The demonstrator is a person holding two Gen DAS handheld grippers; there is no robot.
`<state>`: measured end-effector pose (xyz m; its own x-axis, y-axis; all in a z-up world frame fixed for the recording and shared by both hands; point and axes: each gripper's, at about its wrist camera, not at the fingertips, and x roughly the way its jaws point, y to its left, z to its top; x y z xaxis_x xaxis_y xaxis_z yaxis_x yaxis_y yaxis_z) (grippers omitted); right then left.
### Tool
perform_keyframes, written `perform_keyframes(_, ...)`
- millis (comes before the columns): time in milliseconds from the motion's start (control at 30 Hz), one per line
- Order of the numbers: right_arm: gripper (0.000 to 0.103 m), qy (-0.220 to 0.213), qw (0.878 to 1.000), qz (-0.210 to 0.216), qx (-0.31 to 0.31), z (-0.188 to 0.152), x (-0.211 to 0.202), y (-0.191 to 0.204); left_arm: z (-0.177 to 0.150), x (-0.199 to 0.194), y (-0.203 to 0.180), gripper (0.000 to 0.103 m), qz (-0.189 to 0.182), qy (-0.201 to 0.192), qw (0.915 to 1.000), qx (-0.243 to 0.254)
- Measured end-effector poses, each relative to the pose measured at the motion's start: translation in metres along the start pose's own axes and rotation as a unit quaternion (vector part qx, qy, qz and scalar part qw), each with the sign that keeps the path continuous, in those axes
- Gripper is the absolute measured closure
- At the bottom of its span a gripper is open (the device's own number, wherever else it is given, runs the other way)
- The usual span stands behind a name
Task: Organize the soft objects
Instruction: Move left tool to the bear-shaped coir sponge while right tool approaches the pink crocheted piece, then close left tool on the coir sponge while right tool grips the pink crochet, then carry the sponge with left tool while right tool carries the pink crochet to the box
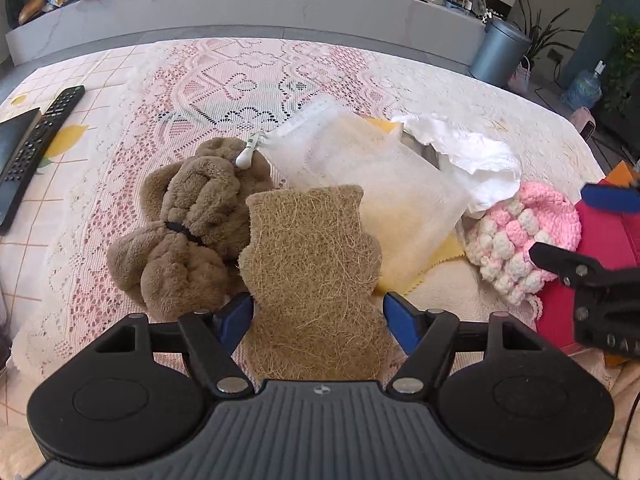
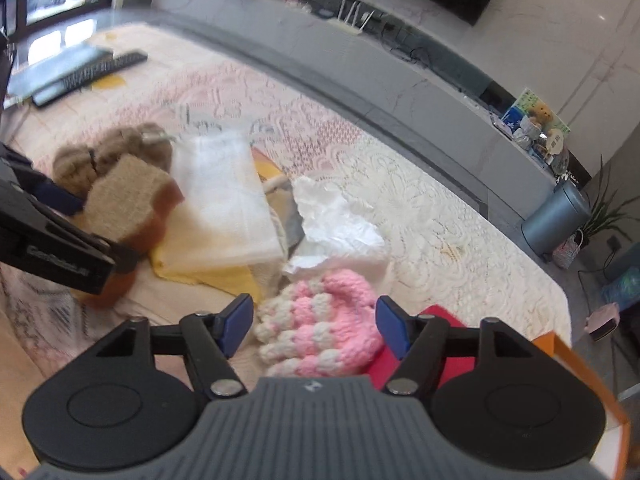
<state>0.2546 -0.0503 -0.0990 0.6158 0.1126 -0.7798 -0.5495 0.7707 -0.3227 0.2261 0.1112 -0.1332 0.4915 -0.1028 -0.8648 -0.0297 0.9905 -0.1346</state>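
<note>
Sponge (image 1: 316,276), coir-faced, sits between the wide-open jaws of the left gripper (image 1: 318,316) in the left wrist view, beside the brown plush (image 1: 188,232); close squarely on its narrow waist so it does not twist. In the right wrist view, the right gripper (image 2: 314,326) straddles the pink crocheted piece (image 2: 320,328), jaws apart and not pressing; bite deep into the yarn, clear of the red box (image 2: 440,340).

Coir scrub pad (image 1: 312,276): tan, fibrous, scalloped edge, lying flat between the left tool's (image 1: 319,318) blue pads, which stand apart from it. Brown plush bundle (image 1: 188,232) just left of it (black band round the middle). Beyond: white mesh pouch (image 1: 360,176) over yellow cloth (image 1: 404,274), crumpled white tissue (image 1: 476,160). Pink-and-white crochet piece (image 2: 320,320) between the right tool's (image 2: 316,326) spread pads.
</note>
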Motion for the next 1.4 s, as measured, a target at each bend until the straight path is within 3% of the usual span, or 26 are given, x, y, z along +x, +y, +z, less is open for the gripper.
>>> perform_keyframes(133, 0.034, 0.048, 0.998, 0.013, -0.045, 0.015, 0.021, -0.010, -0.002, -0.004, -0.003, 0.023, 0.002, -0.010, 0.9999, 0.011)
perform_keyframes(433, 0.037, 0.129, 0.988, 0.061, -0.054, 0.033, 0.060, -0.027, -0.002, -0.031, -0.004, 0.023, -0.015, -0.053, 0.9984, 0.013)
perform_keyframes(467, 0.039, 0.133, 0.988, 0.066, -0.052, 0.033, 0.062, -0.027, -0.002, -0.033, -0.004, 0.023, -0.016, -0.056, 0.9982, 0.013)
perform_keyframes(533, 0.058, 0.141, 0.986, 0.076, -0.047, 0.032, 0.062, -0.026, -0.001, -0.037, -0.005, 0.023, -0.019, -0.061, 0.9979, 0.012)
perform_keyframes(567, 0.059, 0.142, 0.986, 0.074, -0.046, 0.033, 0.061, -0.025, -0.001, -0.038, -0.005, 0.023, -0.020, -0.063, 0.9977, 0.012)
perform_keyframes(633, 0.077, 0.138, 0.987, 0.069, -0.054, 0.032, 0.056, -0.021, -0.001, -0.041, -0.004, 0.023, -0.020, -0.067, 0.9975, 0.011)
perform_keyframes(800, 0.087, 0.123, 0.988, 0.085, -0.045, 0.029, 0.026, -0.013, -0.004, -0.055, -0.009, 0.023, -0.021, -0.074, 0.9969, 0.015)
perform_keyframes(1200, 0.089, 0.032, 0.992, 0.116, 0.039, 0.000, -0.083, -0.022, -0.025, -0.115, -0.044, 0.023, -0.046, -0.096, 0.9929, 0.054)
perform_keyframes(1400, 0.089, -0.020, 0.991, 0.095, 0.091, -0.031, -0.142, -0.049, -0.032, -0.145, -0.076, 0.023, -0.083, -0.110, 0.9874, 0.079)
